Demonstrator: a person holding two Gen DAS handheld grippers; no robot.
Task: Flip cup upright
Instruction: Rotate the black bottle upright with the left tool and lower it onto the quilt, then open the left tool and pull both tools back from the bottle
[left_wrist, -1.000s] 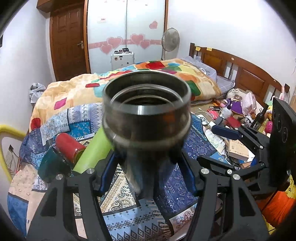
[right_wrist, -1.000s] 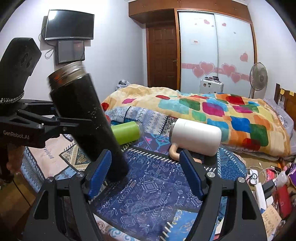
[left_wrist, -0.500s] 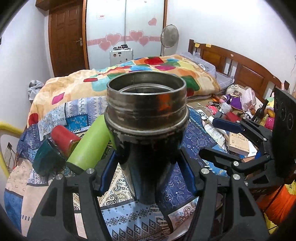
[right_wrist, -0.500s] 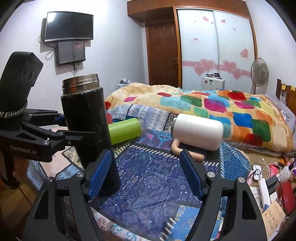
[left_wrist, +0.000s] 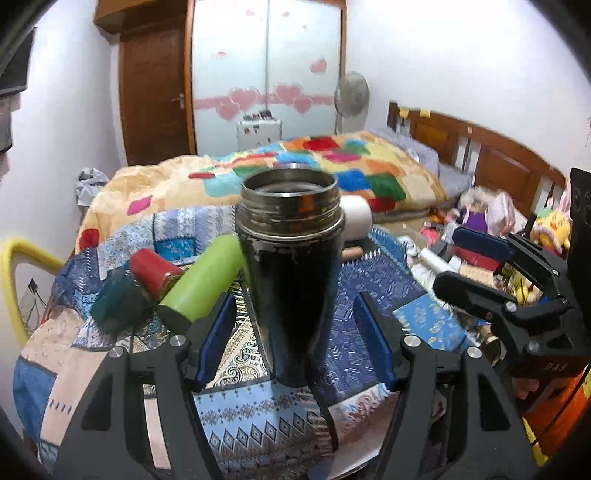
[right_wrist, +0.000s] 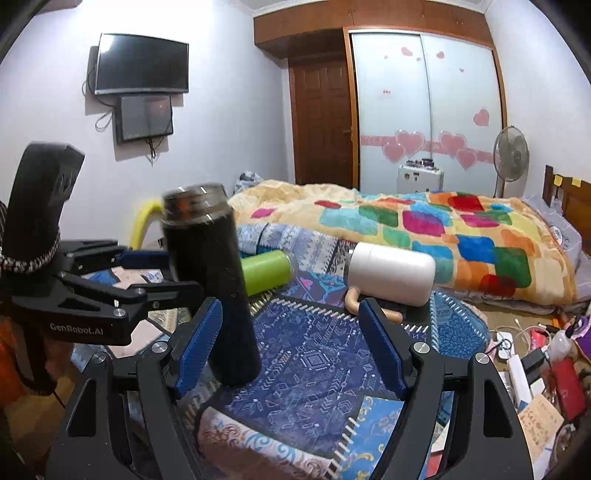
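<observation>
The black steel cup (left_wrist: 291, 273) stands upright, mouth up, on the patterned blue cloth (left_wrist: 369, 295). My left gripper (left_wrist: 295, 339) is open, its blue pads (left_wrist: 216, 339) apart from the cup on both sides. In the right wrist view the cup (right_wrist: 214, 284) stands left of centre, slightly blurred, with the left gripper (right_wrist: 162, 269) beside it. My right gripper (right_wrist: 288, 350) is open and empty, to the right of the cup; it shows at the right edge of the left wrist view (left_wrist: 469, 262).
A green bottle (left_wrist: 199, 280), a red cup (left_wrist: 153, 269) and a teal cup (left_wrist: 118, 302) lie on their sides left of the black cup. A white mug (right_wrist: 391, 269) with a wooden handle lies behind. A bed (right_wrist: 443, 229) stands beyond; clutter (right_wrist: 535, 354) covers the floor right.
The left gripper tilted the black cup from leaning to upright, set it down on the cloth, opened its jaws and drew back a little. The right gripper stayed open.
</observation>
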